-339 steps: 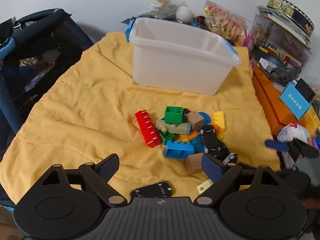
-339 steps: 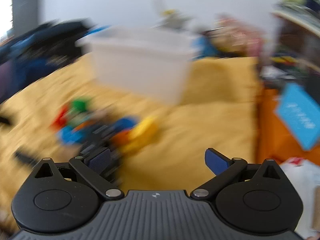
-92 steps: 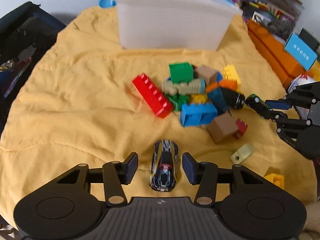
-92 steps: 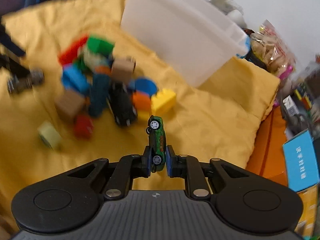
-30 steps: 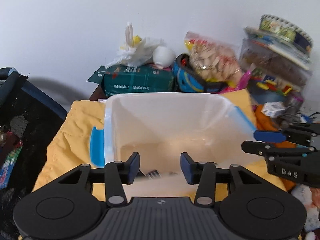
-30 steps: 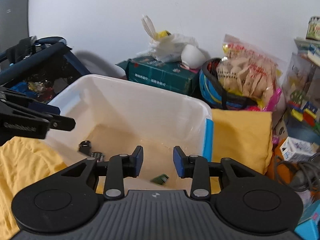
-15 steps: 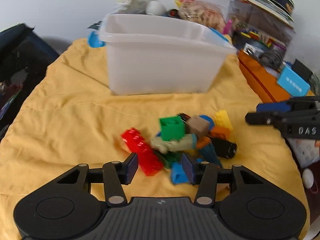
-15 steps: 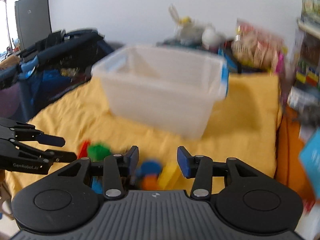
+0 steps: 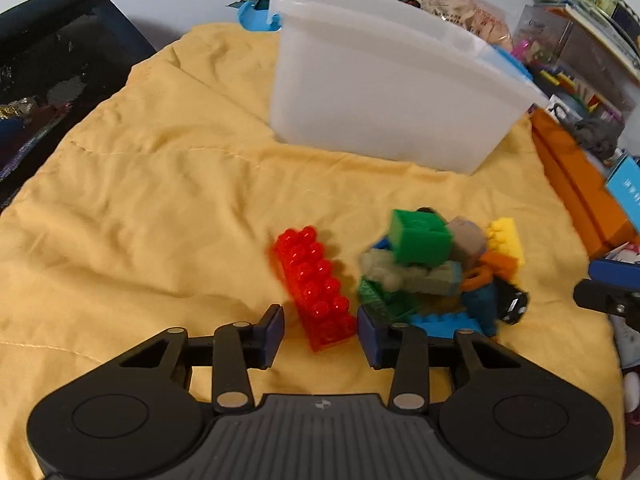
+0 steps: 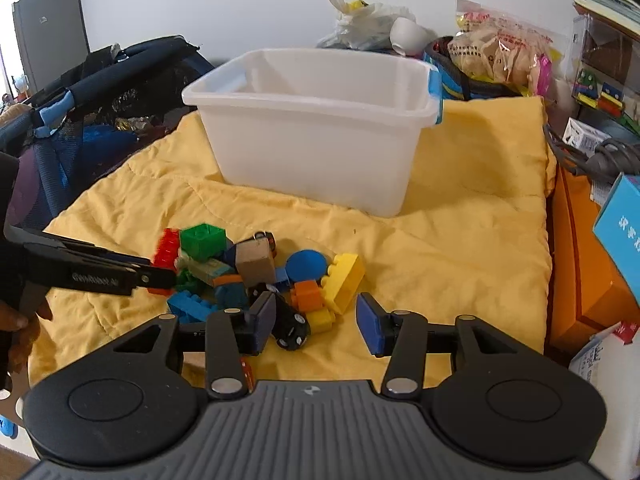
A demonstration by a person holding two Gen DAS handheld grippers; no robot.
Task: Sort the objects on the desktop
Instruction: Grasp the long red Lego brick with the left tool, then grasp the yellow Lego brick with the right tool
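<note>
A pile of toy bricks lies on the yellow cloth in front of a white plastic bin. My left gripper is open, its fingers straddling the near end of a long red brick. A green brick tops the pile. My right gripper is open and empty, just above a black toy car, an orange brick and a yellow brick. The left gripper also shows in the right wrist view, at the red brick.
A dark blue mesh basket stands left of the cloth. Orange boxes, a blue box, snack bags and shelves of clutter crowd the right and back. The bin stands open-topped behind the pile.
Both grippers have come back from over the bin, where the toy cars were let go, and dropped low to the brick pile. The left now straddles the red brick.
</note>
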